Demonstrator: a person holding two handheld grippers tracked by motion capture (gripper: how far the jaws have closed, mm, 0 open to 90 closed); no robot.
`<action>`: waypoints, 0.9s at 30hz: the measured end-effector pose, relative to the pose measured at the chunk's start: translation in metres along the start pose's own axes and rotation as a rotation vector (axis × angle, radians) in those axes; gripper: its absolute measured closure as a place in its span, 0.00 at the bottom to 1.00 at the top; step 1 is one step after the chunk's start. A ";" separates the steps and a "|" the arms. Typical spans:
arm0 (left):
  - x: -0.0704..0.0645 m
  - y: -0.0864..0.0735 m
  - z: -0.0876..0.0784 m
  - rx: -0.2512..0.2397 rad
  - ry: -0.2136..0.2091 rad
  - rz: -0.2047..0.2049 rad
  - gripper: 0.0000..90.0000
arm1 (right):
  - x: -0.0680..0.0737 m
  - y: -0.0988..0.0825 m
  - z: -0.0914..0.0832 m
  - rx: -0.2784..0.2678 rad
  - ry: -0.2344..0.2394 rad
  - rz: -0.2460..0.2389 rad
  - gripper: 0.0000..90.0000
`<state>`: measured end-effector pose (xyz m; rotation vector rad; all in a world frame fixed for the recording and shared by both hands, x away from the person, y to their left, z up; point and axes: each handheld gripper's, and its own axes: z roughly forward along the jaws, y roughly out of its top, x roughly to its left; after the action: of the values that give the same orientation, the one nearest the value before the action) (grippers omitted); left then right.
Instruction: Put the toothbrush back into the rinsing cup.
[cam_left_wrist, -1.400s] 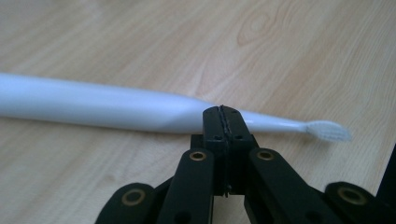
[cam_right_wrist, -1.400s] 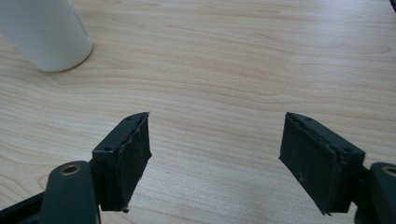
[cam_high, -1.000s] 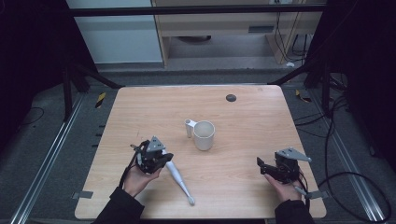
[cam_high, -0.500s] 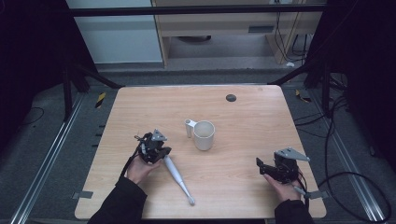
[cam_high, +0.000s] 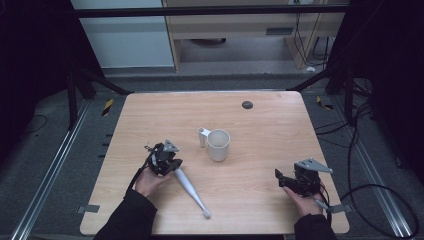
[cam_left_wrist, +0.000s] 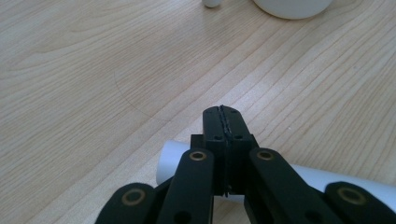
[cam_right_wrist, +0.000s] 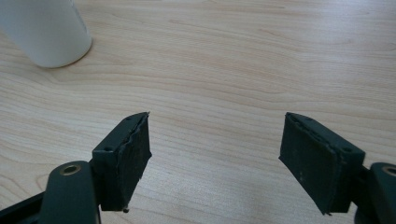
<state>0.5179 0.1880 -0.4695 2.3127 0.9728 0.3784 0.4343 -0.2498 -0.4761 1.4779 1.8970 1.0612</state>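
Note:
A long white stick-shaped tool lies slantwise on the wooden table, its thick end to the upper left. My left gripper is low over that thick end with its jaws shut and nothing between them. In the left gripper view the closed tips hang just past the white tool, which runs under the jaws. My right gripper rests near the table's front right, open and empty. A white mug stands mid-table.
A small white post stands just left of the mug. A dark round spot sits near the far edge. The mug's base lies ahead of the left gripper, and the mug is at the right gripper view's upper left.
My left gripper has shifted a little away from the front edge and lower, over the white tool's thick end. The right gripper has stayed put.

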 end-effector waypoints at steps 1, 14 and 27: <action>0.000 0.000 0.000 -0.003 -0.001 -0.004 1.00 | 0.000 0.000 0.000 0.000 -0.001 0.001 0.27; 0.000 -0.009 -0.005 0.024 0.001 0.002 1.00 | -0.001 0.000 -0.002 -0.003 -0.004 0.000 0.27; -0.002 -0.020 -0.013 0.049 0.011 0.008 1.00 | -0.002 -0.001 -0.003 -0.003 -0.005 0.006 0.27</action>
<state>0.4998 0.2031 -0.4721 2.3617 0.9889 0.3748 0.4318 -0.2523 -0.4749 1.4836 1.8881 1.0621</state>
